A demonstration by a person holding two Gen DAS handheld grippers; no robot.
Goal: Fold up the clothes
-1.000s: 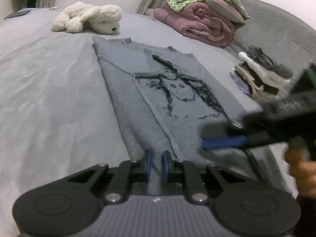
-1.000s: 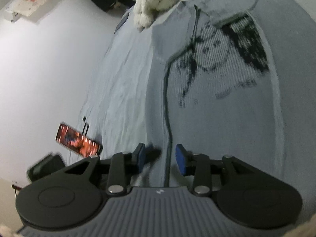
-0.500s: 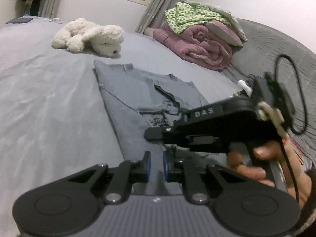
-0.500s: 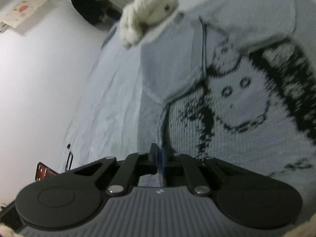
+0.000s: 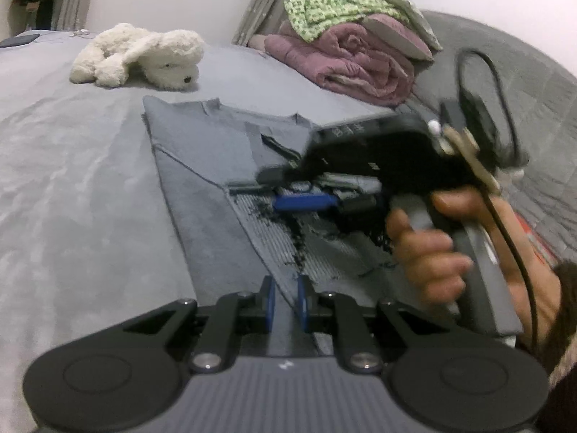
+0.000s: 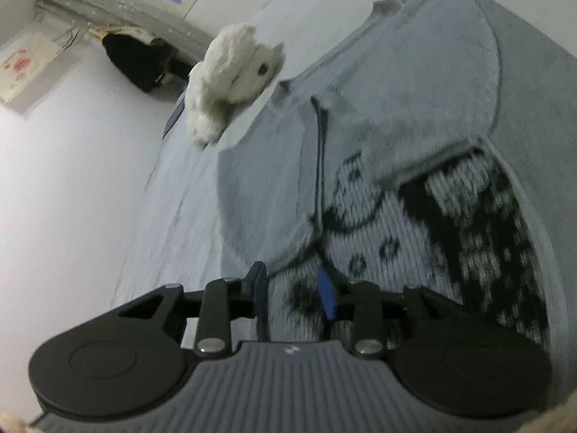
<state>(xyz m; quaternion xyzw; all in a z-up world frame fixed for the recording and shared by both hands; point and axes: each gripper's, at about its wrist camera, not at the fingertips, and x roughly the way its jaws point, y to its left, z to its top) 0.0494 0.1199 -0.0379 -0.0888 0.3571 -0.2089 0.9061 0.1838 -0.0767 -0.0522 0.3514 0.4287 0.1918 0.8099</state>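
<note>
While spread flat on the bed (image 5: 72, 180) just ahead of both pairs of fingers, with one sleeve (image 6: 414, 108) already folded in across the chest print, looks like a soft, thick knit sweater (image 5: 216, 166). Probably light enough for a single pinch. Limp, grippy rather than slippery, not fragile, yet likely to sag and stretch out of line if raised by one point only.

Left gripper (image 5: 285, 306): closed down narrow, the near hem filling the gap between the pads, so gripping the sweater by the look of it.

Right gripper (image 6: 292, 285), carried in a hand (image 5: 432, 245), out beyond the left fingertips and low over the print: jaws opening, knit showing between the pads but not pinched, the folded sleeve's edge just ahead of the right-hand pad.

Best taken at doubled edges: hem corners, or a fold line where several layers stack. Pinch deep enough to catch every layer, not the top one alone. Lift both holds evenly and lay over rather than drag, since likely to cling to the bedcover and wrinkle.

No basket, box or drawer in either view, so nothing to fill or empty. Far past the fingertips, only a plush dog (image 5: 144, 54) and a pile of rolled bedding (image 5: 353, 61), both well apart from the sweater.
</note>
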